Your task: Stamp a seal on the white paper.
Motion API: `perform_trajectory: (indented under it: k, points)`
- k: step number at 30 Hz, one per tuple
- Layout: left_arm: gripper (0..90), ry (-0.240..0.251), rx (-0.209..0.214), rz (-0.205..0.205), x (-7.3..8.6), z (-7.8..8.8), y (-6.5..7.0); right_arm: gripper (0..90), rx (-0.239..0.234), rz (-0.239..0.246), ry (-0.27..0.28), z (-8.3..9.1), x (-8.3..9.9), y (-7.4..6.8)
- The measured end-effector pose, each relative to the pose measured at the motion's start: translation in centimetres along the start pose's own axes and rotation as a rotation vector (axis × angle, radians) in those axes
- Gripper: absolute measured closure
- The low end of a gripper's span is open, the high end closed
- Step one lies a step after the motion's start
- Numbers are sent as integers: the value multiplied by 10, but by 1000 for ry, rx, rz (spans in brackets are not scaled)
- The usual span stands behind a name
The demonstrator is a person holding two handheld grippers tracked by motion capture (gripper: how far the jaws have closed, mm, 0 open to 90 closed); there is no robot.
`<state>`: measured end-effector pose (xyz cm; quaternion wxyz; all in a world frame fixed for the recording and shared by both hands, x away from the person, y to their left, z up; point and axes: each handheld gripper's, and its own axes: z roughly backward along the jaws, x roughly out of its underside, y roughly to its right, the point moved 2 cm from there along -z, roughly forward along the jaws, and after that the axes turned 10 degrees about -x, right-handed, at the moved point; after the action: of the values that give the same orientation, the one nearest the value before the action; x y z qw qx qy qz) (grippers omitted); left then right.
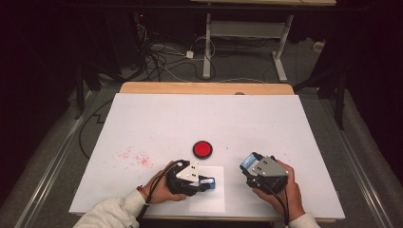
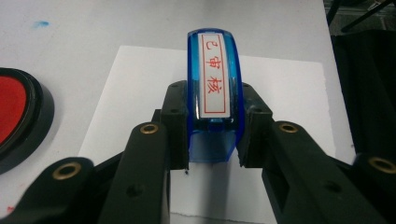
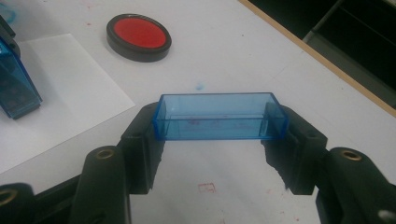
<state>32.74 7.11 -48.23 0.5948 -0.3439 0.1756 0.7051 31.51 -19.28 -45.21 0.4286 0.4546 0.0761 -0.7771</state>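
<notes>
My left gripper point(image 2: 212, 140) is shut on a blue stamp point(image 2: 213, 93) with a white label bearing red characters; it hangs over a white sheet of paper point(image 2: 285, 88). From above, that gripper point(image 1: 205, 182) and the stamp point(image 1: 208, 182) sit over the paper point(image 1: 211, 199) near the front edge. In my right gripper point(image 3: 215, 135) the jaws are shut on the ends of a clear blue stamp cap point(image 3: 219, 115), held above the table; in the high view the cap point(image 1: 247, 161) shows at the gripper point(image 1: 249, 167) tip. A round red ink pad point(image 1: 202, 149) lies between both hands.
The red ink pad point(image 3: 138, 35) lies open on the white tabletop point(image 1: 199, 118), also at the left edge as ink pad point(image 2: 14, 116). Red ink specks point(image 1: 135, 156) mark the table's left side. A faint red stamped mark point(image 3: 206, 187) sits below the cap. A wooden edge point(image 1: 204, 88) runs along the back.
</notes>
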Motion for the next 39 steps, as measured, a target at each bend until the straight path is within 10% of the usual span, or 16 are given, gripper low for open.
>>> perform_trajectory:
  k: [18,27,39]
  points:
    - [678,7,6,13,2,-1,-1,409,-10,7,-4,-1,0,-2]
    - [677,58,24,85,-5,8,-7,409,-10,10,5,1,-2,-3]
    - [677,135,-72,114,-13,32,-16,409,-9,12,13,1,-3,-3]
